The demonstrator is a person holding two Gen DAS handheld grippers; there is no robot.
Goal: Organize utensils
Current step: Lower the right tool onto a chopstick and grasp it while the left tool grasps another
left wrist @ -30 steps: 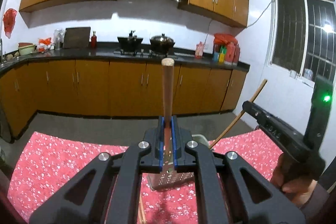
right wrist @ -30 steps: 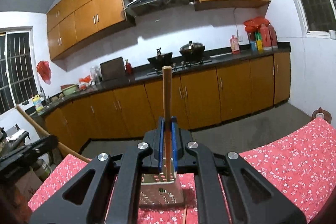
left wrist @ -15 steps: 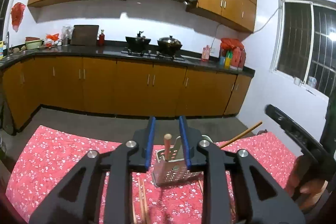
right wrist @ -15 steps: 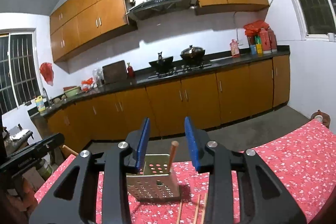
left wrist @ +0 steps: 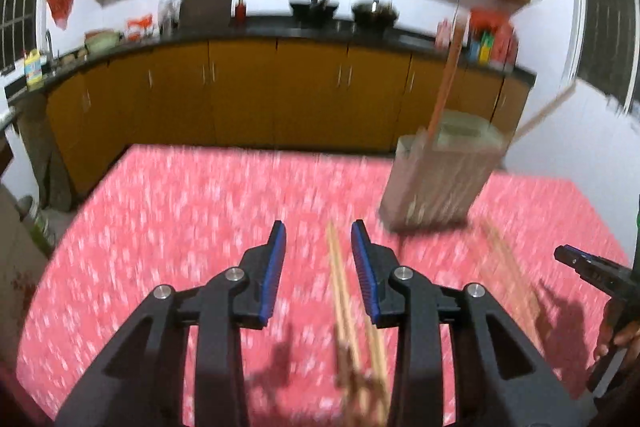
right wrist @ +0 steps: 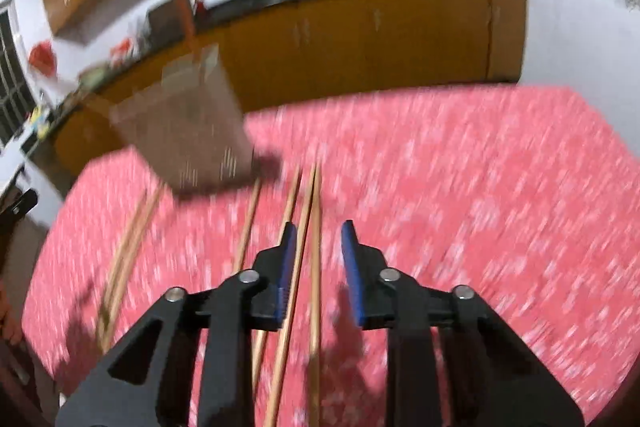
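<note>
Red tabletop [left wrist: 168, 211]: both sticks now stand in holder [left wrist: 436, 183]. Your left tongs [left wrist: 319, 251] and right tongs [right wrist: 318, 247], apart and empty, drop toward loose chopsticks [right wrist: 314, 267].

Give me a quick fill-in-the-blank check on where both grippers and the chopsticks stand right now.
The left gripper is ____, holding nothing.
The right gripper hangs above loose ____ lying on the tablecloth.
The metal holder has ____ sticks standing in it.
The tablecloth is ____ with white flecks.

Missing: open; chopsticks; two; red
</note>
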